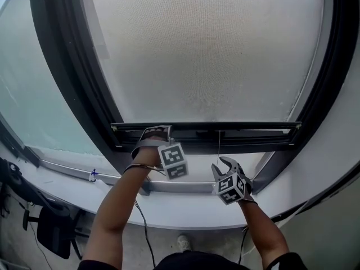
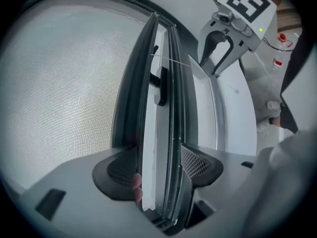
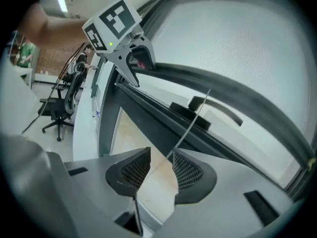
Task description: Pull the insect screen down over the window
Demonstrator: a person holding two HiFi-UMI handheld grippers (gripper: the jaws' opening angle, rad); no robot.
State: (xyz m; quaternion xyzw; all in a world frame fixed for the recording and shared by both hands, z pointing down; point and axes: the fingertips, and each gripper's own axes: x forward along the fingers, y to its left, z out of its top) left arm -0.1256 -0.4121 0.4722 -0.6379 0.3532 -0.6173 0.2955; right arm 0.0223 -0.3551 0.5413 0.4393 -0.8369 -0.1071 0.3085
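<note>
Covers most of the window with the screen (image 1: pixel 208 49); leaves a gap between bar (image 1: pixel 242 131) and sill (image 1: pixel 185 210). Clamps the bar's left part in the left gripper (image 2: pixel 158 170), jaws wide, one pad on each side of the bar. Holds the right gripper (image 3: pixel 159 168) lower and to the right, just beneath the bar and clear of it, jaws narrowly apart, gripping nothing. Passes the cord (image 3: pixel 190 125), hanging from the bar, between the pads, close beside the right one.
</note>
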